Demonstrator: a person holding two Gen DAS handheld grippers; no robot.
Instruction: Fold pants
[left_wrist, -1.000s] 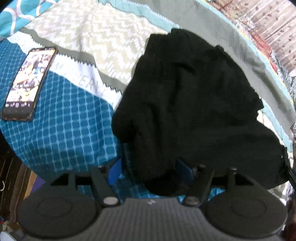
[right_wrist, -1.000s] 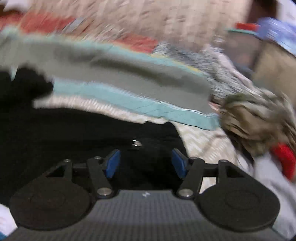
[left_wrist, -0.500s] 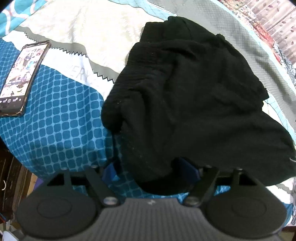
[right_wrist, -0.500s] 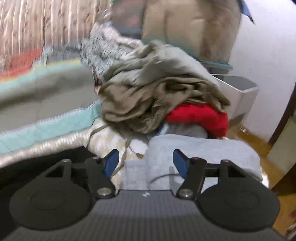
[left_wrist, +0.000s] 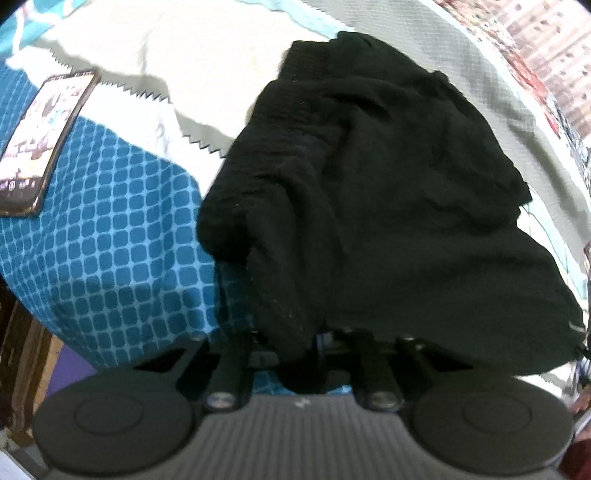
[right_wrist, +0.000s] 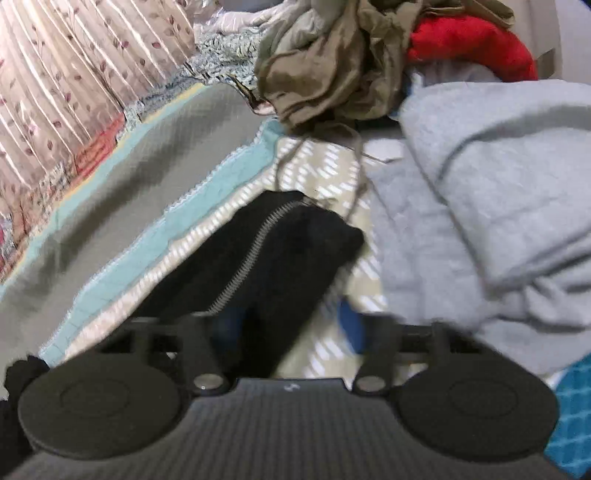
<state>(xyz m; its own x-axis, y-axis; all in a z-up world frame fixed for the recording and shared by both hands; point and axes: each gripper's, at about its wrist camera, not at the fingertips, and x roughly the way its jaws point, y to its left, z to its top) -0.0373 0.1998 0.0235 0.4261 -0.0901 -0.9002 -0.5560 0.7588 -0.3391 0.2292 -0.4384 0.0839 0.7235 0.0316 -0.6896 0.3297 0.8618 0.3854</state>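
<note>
A bed covered with a patterned quilt (left_wrist: 110, 258) fills the left wrist view, with a phone (left_wrist: 44, 147) lying on it at the far left. The black pants (left_wrist: 369, 203) sit on the quilt in a rumpled heap. The left gripper (left_wrist: 295, 343) has just been closing, and its jaws are now pinched together on the near edge of the cloth.

In the blurred right wrist view, the same quilt runs toward a flowered curtain (right_wrist: 55, 92). A grey garment (right_wrist: 498, 184) and other loose clothes are piled to the right. One end of the pants (right_wrist: 277, 258), with a zipper showing, lies between the fingers of the right gripper (right_wrist: 288, 321). Those jaws have just been closing but stand apart here, with no pad seen pressing the cloth.

No flat layer or crease shows, so folding looks barely begun. Spreading the pants out and making every fold are left to do.
</note>
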